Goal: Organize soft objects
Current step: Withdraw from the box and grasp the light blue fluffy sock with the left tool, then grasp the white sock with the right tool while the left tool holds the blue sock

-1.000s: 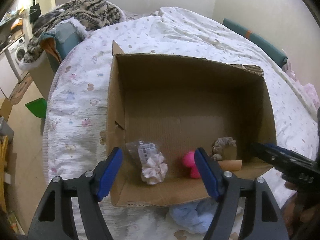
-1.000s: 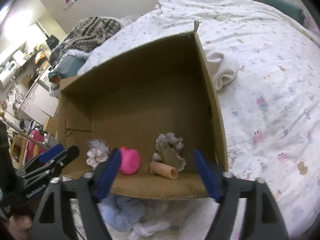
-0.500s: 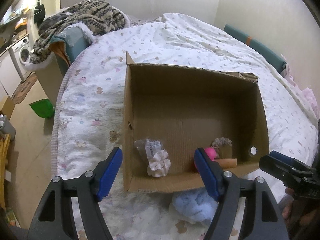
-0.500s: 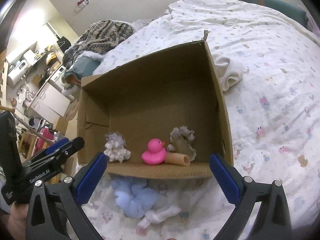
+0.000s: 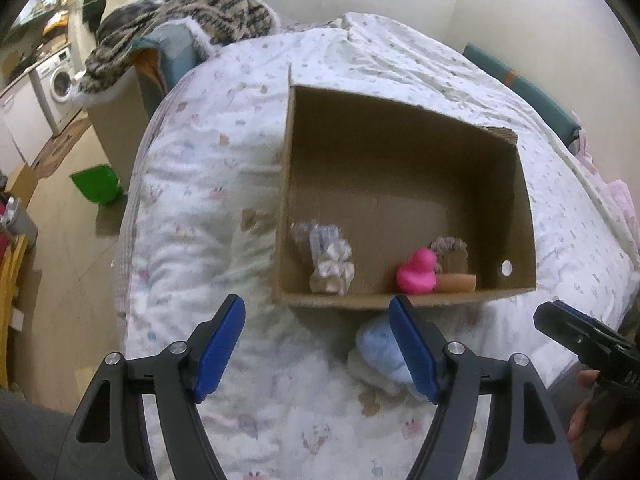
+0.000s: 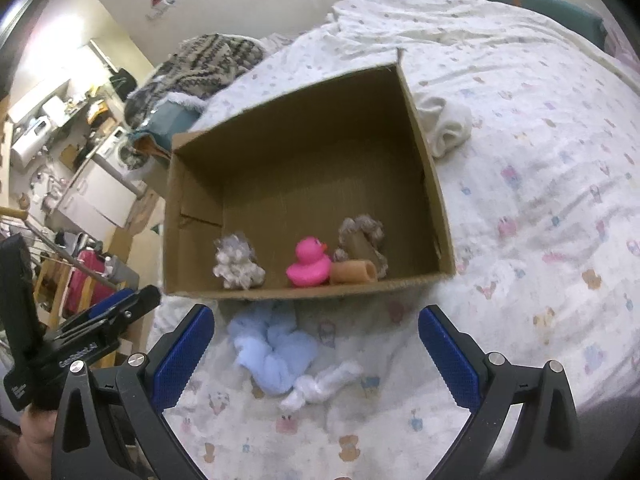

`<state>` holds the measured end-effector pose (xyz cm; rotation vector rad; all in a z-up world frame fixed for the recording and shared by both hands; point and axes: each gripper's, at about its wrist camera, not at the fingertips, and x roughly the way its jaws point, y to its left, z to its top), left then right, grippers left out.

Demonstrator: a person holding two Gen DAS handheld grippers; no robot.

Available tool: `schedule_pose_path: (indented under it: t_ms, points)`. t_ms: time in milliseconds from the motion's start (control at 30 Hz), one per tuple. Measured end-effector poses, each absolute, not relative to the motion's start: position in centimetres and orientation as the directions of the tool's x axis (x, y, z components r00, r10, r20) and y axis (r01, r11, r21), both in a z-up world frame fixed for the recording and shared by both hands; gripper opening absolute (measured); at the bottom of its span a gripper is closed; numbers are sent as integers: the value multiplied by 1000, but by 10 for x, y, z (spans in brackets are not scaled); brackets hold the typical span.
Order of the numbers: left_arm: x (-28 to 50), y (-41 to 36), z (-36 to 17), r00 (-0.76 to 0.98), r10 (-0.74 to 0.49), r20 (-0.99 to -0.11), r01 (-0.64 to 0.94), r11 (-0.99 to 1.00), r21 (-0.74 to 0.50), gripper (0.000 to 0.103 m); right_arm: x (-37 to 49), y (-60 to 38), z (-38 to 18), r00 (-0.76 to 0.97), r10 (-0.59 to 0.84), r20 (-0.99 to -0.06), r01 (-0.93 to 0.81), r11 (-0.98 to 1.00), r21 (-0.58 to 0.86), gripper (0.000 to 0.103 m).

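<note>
- Hovering over the bed (image 6: 540, 160), both grippers, left gripper (image 5: 318, 346) and right gripper (image 6: 316, 354), have fingers spread wide, holding nothing.
- A pink duck (image 6: 309, 262) sits inside the box (image 6: 424, 160).
- A blue cloth (image 6: 272, 356) lies just outside it.

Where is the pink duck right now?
The pink duck sits inside the box, by its near wall, in the right wrist view. A white scrunchie is on its left and a tan tube touches its right.

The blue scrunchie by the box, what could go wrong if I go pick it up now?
The blue scrunchie touches a white knotted cloth, so the right gripper may lift both. It lies on loose quilt, which the fingers could pinch too. The cardboard box has its near wall right behind it; a forward slip could shove the box.
</note>
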<state>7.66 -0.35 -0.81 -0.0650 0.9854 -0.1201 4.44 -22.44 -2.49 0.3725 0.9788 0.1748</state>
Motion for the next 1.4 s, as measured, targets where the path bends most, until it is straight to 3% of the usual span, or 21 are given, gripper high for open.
schedule_pose_path:
  t_ms: [267, 567, 867, 1000, 1100, 1400]
  points:
    - [66, -7, -41, 393, -153, -907, 20, 987, -159, 72, 40, -241, -50, 486, 262, -834, 186, 901, 391, 103]
    - [78, -57, -63, 305, -201, -931, 95, 979, -180, 72, 46, -259, -67, 451, 296, -842, 275, 851, 447, 103]
    - [111, -89, -131, 123, -138, -983, 101, 987, -126, 71, 47, -260, -71, 440, 316, -841, 283, 840, 464, 103]
    - [115, -88, -136, 129, -151, -980, 140, 981, -132, 47, 49, -258, -72, 431, 318, -845, 279, 843, 459, 103]
    - [114, -83, -131, 130, -176, -976, 147, 977, -157, 37, 50, -257, -72, 427, 318, -847, 276, 845, 457, 103]
    - [98, -53, -89, 189, -168, -968, 141, 980, -142, 32, 53, -249, -75, 409, 349, -843, 239, 851, 468, 103]
